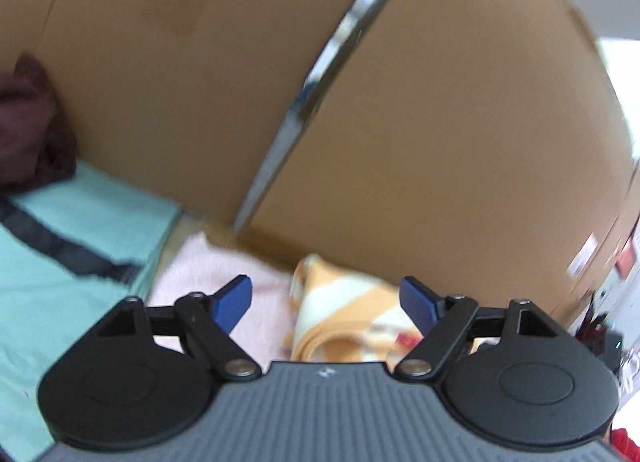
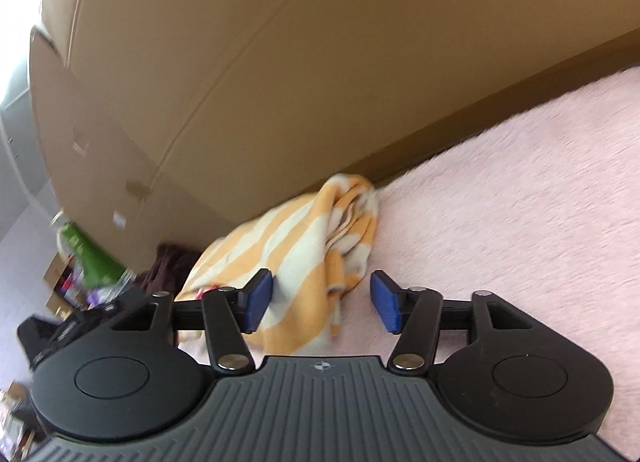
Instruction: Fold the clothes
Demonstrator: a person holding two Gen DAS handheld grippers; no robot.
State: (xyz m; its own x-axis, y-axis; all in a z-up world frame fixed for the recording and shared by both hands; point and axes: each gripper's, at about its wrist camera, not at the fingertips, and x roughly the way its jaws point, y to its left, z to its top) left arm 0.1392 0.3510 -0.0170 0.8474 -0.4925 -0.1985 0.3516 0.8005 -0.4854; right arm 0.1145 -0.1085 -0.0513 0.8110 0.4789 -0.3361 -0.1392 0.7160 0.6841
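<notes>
The orange and white striped cloth (image 2: 304, 246) lay in a crumpled heap on the fuzzy pink blanket (image 2: 520, 198). Its far end was pushed right up against the big brown cardboard box (image 2: 240, 62). The right gripper (image 2: 320, 300) hung just above the near edge of the cloth. Its blue pads (image 2: 258, 300) were wide apart and had nothing between them. The left gripper (image 1: 326, 304) was also near the cloth (image 1: 340, 314), on its other side. Its pads (image 1: 234, 302) were spread wide too, with nothing held. Beside the cloth, further along the box, a mint green cloth (image 1: 72, 230) with a dark band lay flat. Past that sat something dark brown (image 1: 28, 126), maybe more clothes, but it was too blurry to tell. A shiny metal bar (image 1: 320, 78) ran across the front of the box.
</notes>
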